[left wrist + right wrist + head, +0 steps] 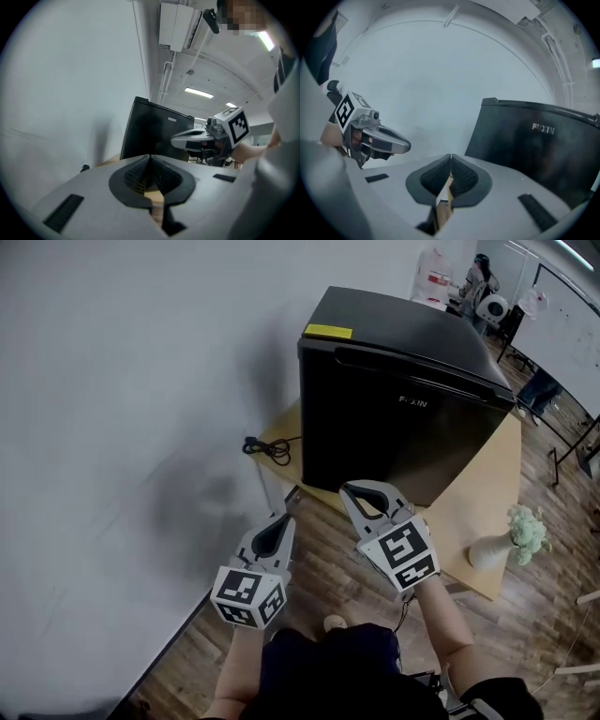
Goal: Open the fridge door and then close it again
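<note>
I see a black fridge (403, 427) standing on a light wooden table (483, 507). It fills most of the table's left side beside the white wall (112, 381), with its door flush shut and facing me. My left claw (291, 504) hangs in the air off the table's near edge, jaws pressed together with nothing between them. My right claw (349, 487) is just beside it in front of the fridge door, jaws also together and empty. Neither touches the fridge. A white vase (489, 551) of pale flowers (527, 531) stands at the table's near right corner. A black cable (267, 448) lies at its left edge.
</note>
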`<state>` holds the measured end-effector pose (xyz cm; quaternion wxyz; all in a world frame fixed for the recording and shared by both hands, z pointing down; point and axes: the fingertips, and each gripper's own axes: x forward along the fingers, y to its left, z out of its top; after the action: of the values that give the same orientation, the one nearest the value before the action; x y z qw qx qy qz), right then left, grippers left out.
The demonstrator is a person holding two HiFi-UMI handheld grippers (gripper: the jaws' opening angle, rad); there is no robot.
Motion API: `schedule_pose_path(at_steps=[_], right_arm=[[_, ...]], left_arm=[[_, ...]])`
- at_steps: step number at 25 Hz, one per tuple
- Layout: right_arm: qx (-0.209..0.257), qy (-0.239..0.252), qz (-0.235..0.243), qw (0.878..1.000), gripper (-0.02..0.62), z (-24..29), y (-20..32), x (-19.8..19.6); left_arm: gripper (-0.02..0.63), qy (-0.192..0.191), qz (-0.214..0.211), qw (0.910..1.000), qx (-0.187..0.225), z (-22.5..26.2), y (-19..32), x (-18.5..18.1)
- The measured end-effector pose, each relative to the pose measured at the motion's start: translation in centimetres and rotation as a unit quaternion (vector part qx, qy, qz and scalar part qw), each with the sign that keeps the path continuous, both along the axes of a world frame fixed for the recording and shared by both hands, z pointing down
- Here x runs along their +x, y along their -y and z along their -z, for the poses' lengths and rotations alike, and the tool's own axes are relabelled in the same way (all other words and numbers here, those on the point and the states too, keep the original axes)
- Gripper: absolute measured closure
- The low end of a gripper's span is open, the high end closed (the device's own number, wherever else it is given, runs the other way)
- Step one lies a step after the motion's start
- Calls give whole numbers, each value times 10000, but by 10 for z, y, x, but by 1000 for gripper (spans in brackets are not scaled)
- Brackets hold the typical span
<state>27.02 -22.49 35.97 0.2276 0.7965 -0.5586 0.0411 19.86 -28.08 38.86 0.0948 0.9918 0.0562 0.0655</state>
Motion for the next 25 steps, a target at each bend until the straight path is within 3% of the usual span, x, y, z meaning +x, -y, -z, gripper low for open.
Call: schedule_pose_path(at_steps=[4, 14, 21, 25], right_arm=[[-128, -389, -268, 9988, 598, 21, 2, 10], [-744, -1158, -388, 9897, 488, 71, 10, 36], [-1201, -1443, -285, 9818, 407, 91, 25, 49], [-1529, -1844, -309, 9704, 387, 108, 31, 63]], left_arm=[[598, -37, -394, 9992, 39, 8, 5, 9], [598, -244, -1014, 9945, 74, 31, 9, 34], [598, -416, -1097, 9931, 53, 46, 19, 48], [598, -476, -1027, 9936, 9, 49, 27, 52]])
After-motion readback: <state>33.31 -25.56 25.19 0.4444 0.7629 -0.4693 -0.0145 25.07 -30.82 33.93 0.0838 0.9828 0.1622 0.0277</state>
